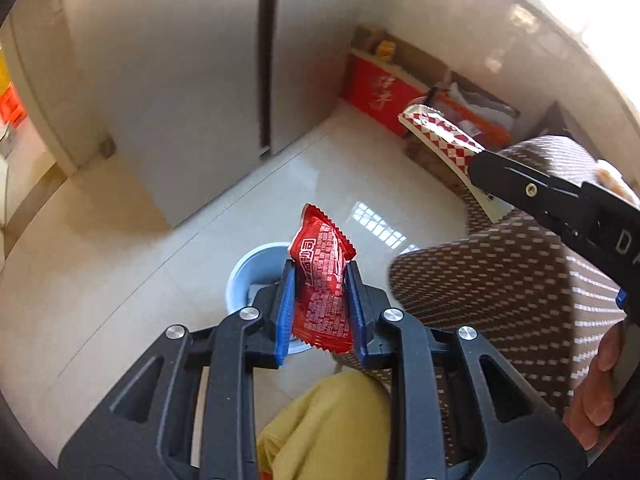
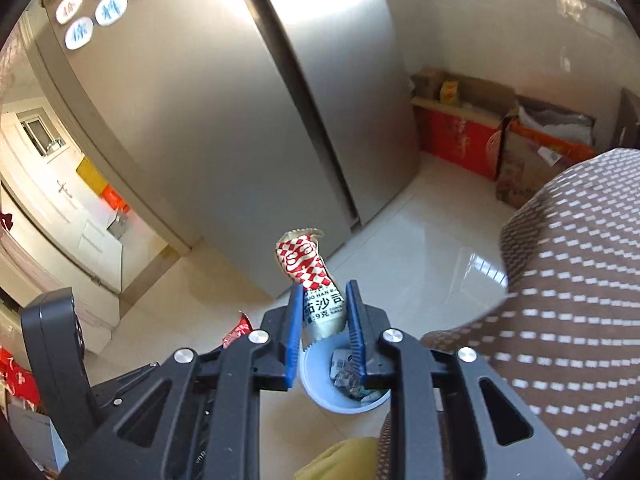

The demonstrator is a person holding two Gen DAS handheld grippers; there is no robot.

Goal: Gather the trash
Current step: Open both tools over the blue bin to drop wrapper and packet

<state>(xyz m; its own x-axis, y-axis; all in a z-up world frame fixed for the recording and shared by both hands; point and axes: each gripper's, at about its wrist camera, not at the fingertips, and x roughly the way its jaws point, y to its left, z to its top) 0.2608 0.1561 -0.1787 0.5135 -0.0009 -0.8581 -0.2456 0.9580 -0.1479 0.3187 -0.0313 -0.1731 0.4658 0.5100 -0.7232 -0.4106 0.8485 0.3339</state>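
Kid: Black arms with blue fingers [image 1: 285,312] are right up close. What is the left gripper [image 1: 320,312] holding?

Dad: It is squeezed tight on a red wrapper [image 1: 322,280]. The wrapper sticks up between the two blue fingers. It has white writing on it.

Kid: What is under it?

Dad: A white bin [image 1: 244,276] sits on the shiny floor [image 1: 140,272], right below the wrapper. Most of the bin is hidden behind the gripper.

Kid: And the right gripper [image 2: 322,320]?

Dad: It is pinched on a red and white checked wrapper [image 2: 310,280]. The top of that wrapper is crumpled and bends over. In the left view you can see this wrapper [image 1: 436,132] sticking out from the black fingers, up high and to the right.

Kid: Is the bin there too?

Dad: Yes. The bin [image 2: 316,384] is just under the right gripper, and some crumpled trash [image 2: 346,372] lies inside it.

Kid: What else is around?

Dad: A big grey fridge [image 2: 224,128] stands behind, with round magnets [image 2: 110,8] on its door. Red boxes [image 2: 460,140] sit by the wall. A brown cloth with white dots [image 2: 568,280] is on the right side.
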